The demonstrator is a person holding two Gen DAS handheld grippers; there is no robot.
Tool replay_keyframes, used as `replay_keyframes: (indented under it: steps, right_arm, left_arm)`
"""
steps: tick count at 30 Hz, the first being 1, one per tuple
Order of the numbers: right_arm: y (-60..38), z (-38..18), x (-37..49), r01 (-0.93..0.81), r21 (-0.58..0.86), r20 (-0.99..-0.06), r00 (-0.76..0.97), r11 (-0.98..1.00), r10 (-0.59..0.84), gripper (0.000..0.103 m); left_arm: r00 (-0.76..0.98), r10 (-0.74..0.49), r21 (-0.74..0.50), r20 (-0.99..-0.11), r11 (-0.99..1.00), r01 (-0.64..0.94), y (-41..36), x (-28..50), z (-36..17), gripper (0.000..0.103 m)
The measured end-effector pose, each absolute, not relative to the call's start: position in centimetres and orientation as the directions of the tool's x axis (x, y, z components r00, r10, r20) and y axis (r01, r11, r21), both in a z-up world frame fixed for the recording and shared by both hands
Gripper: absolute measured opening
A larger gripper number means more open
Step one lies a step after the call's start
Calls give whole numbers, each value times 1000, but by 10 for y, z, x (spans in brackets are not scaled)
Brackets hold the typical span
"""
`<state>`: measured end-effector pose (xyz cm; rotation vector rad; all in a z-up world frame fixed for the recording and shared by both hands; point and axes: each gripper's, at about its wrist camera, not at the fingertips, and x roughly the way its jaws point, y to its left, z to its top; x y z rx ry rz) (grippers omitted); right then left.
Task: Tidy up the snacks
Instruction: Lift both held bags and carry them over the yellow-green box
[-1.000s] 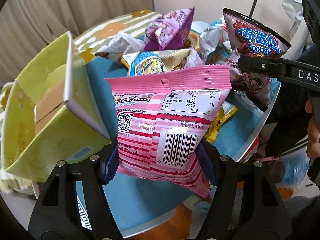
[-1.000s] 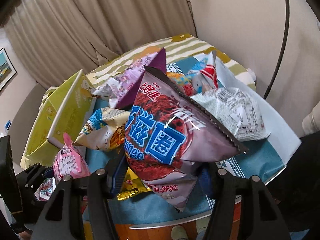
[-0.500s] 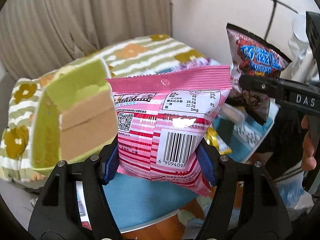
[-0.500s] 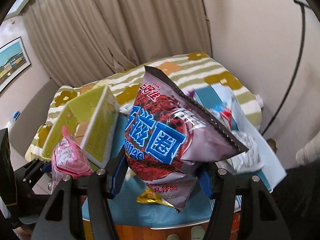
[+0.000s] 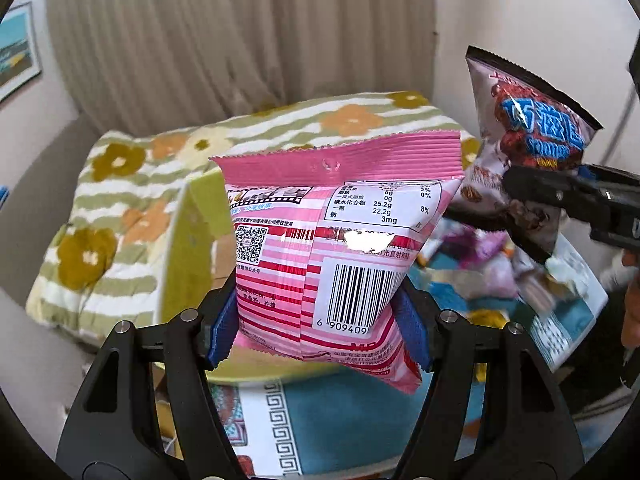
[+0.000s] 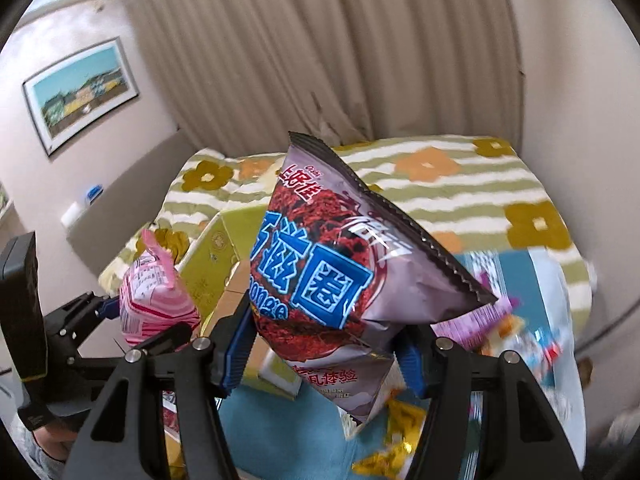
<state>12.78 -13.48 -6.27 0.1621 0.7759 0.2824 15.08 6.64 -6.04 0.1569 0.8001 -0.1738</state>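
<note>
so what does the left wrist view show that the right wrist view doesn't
Only the left wrist view shows the back of the pink snack bag, with its barcode, QR code and nutrition table, and the patterned border of the blue tablecloth. Only the right wrist view shows the front of the purple snack bag with its big blue characters. Both show both bags, each clamped in its own tongs, left tongs and right tongs, plus the green box, the flowered striped cushion, the curtain and the framed picture.

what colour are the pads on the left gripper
Blue pads on the left gripper, clearest in the left wrist view.
</note>
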Motion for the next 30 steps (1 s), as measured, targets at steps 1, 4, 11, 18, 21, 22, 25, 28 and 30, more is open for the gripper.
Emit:
replay_keyframes:
  steps: [1, 4, 11, 18, 21, 22, 25, 28, 30]
  right_arm:
    - [-128, -63, 137, -216, 234, -674, 667, 948, 318, 58]
    - [-104, -68, 164, -274, 224, -696, 627, 935, 351, 58]
    - [-66, -83, 226, -371, 191, -725, 570, 909, 385, 58]
    - [-49, -104, 274, -429, 173, -762, 512, 887, 396, 58]
    - [-40, -110, 282, -429, 180, -778, 489, 885, 395, 58]
    - [-38, -114, 286, -429, 179, -782, 484, 885, 392, 58]
    - [-30, -121, 298, -426, 168, -796, 474, 889, 378, 58]
    - [-25, -124, 307, -413, 167, -806, 466, 895, 365, 58]
    - [-25, -124, 311, -405, 164, -810, 465, 899, 357, 58]
  left_arm:
    - [682, -76, 75, -727, 979, 189, 72, 159, -61, 65]
    - [672, -38, 72, -740, 988, 135, 81, 186, -65, 65]
    - [624, 34, 61, -781, 998, 23, 105, 253, -85, 65]
    - [566, 63, 59, -822, 998, -25, 127, 307, -116, 65]
    - [541, 55, 56, -839, 998, -14, 133, 327, -131, 65]
    - [534, 52, 57, -844, 998, -7, 134, 334, -136, 65]
    - [509, 31, 44, -860, 999, 13, 140, 352, -148, 65]
    - [474, 35, 60, -880, 997, 38, 143, 366, -159, 86]
    - [474, 45, 78, -879, 996, 50, 143, 368, -160, 95]
